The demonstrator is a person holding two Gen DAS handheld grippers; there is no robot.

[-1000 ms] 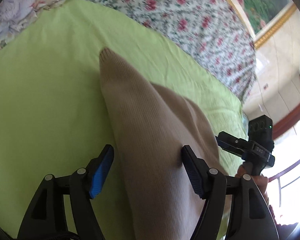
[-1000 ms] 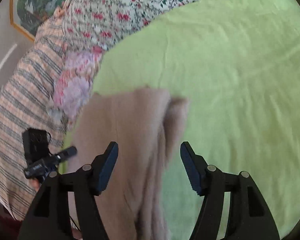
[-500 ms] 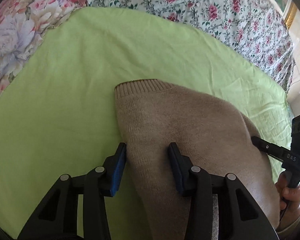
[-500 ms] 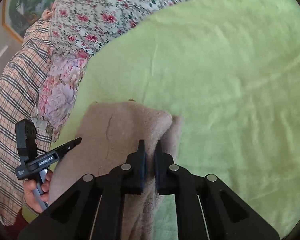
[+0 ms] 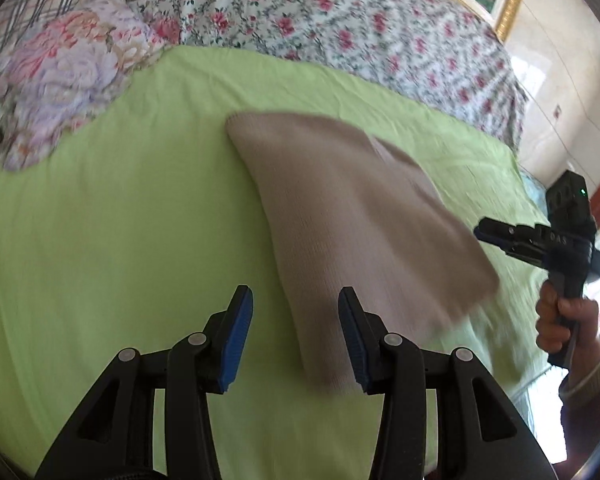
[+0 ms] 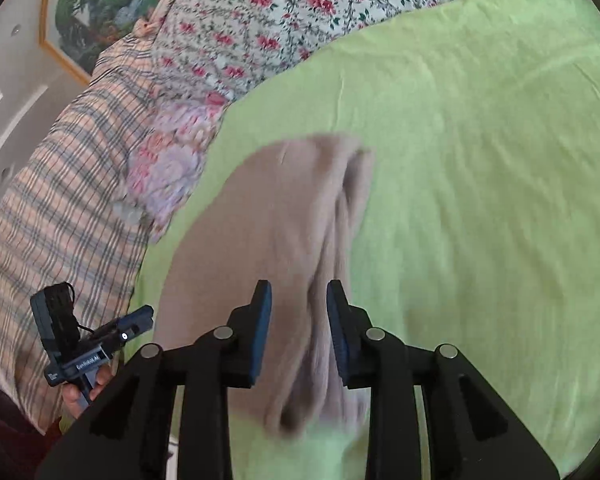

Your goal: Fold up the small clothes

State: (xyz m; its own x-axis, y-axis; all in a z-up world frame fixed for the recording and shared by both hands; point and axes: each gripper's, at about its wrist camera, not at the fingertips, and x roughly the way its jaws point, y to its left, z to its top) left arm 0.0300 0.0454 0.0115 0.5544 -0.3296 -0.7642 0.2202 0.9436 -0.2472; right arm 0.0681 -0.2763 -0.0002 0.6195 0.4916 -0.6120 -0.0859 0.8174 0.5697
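My left gripper (image 5: pixel 296 334) and right gripper (image 6: pixel 299 330) are opening, both empty; beige knit (image 5: pixel 340 208) soft, limp: grip near-edge hem.

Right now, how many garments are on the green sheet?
1: a beige knit garment lying on the green sheet, ahead of the opening left gripper and between the opening right gripper's jaws. Nothing else shows, though more may lie outside the views.
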